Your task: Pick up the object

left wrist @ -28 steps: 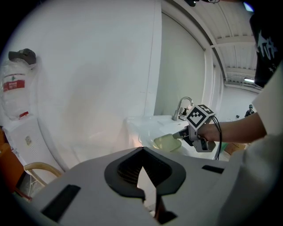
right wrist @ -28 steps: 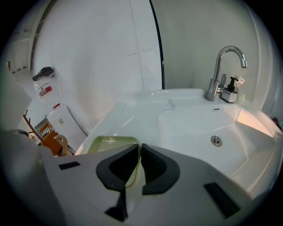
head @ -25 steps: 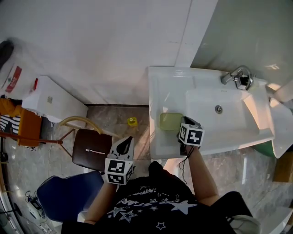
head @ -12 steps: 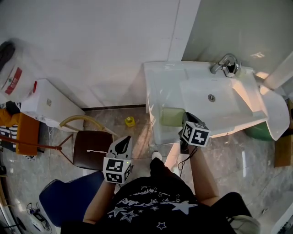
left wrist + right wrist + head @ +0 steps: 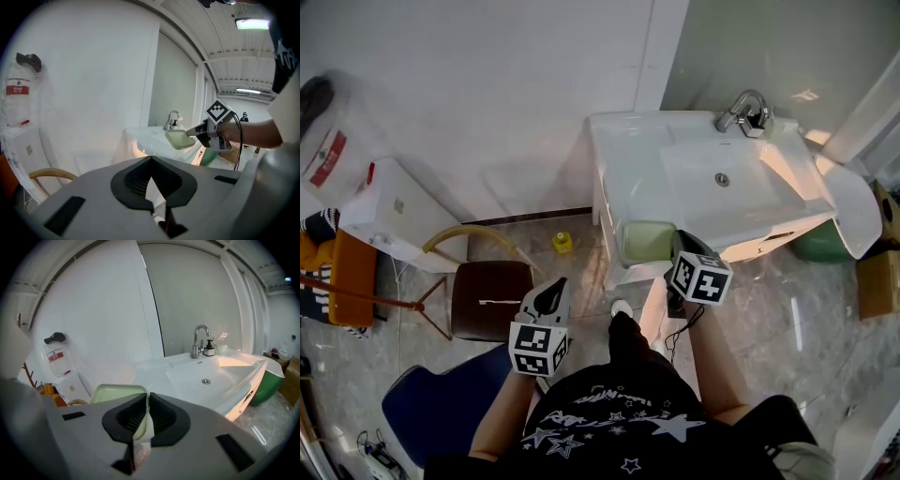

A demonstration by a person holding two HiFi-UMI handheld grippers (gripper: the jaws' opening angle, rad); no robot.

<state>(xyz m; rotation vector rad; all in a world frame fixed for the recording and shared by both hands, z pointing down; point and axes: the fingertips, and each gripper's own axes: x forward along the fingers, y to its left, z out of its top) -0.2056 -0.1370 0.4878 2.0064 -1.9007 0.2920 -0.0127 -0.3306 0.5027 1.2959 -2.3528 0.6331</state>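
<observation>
Standing at the white sink (image 5: pixel 628 178), you have it ahead and to your right, with the chrome tap (image 5: pixel 742 110) at its back edge and a white wall behind. A blue chair (image 5: pixel 441 398) sits low on your left, and a brown stool (image 5: pixel 492 298) stands on the marble floor just beyond it. A green bin (image 5: pixel 820 242) shows under the sink's right end.

The pale green dish (image 5: pixel 649 241) is at the sink's front left corner, roughly level, open side up. Your right gripper (image 5: pixel 680 246) holds it: the jaws are nearly together, with the dish's near rim pinched between the pads. Whether the dish clears the sink counter cannot be told.

Your left gripper (image 5: pixel 555 286) hangs over the floor beside the stool, well apart from the dish. Its jaw tips meet and nothing sits between them.

A small yellow object (image 5: pixel 562 242) lies on the floor near the wall.
</observation>
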